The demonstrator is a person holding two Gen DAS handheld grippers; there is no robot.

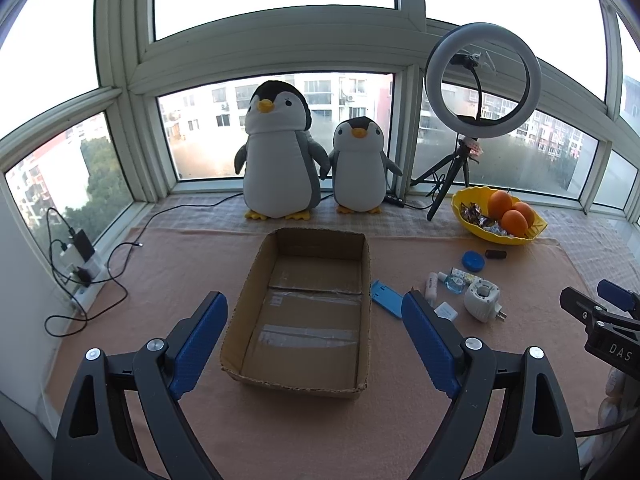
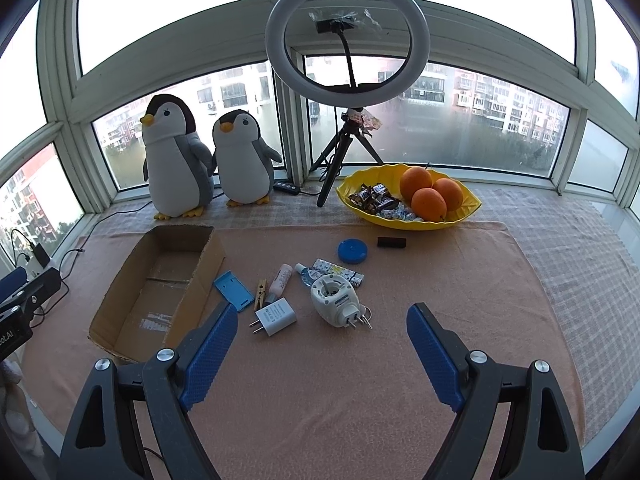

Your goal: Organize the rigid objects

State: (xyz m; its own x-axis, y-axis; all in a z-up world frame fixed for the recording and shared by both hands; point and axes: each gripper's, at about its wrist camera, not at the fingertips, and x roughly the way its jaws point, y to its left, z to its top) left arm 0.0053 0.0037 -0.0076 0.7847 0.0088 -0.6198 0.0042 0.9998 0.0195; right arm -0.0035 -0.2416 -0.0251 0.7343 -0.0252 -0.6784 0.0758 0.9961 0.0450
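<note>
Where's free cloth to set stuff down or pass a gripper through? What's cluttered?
Free: the cardboard box interior; the cloth left of it toward the cables; the cloth right of the round white plug device, below the yellow bowl; the near strip by the right gripper. Crowded: between box and device, around the white charger and blue tray.

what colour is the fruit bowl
The bowl is yellow, clearest in the right wrist view.
</note>
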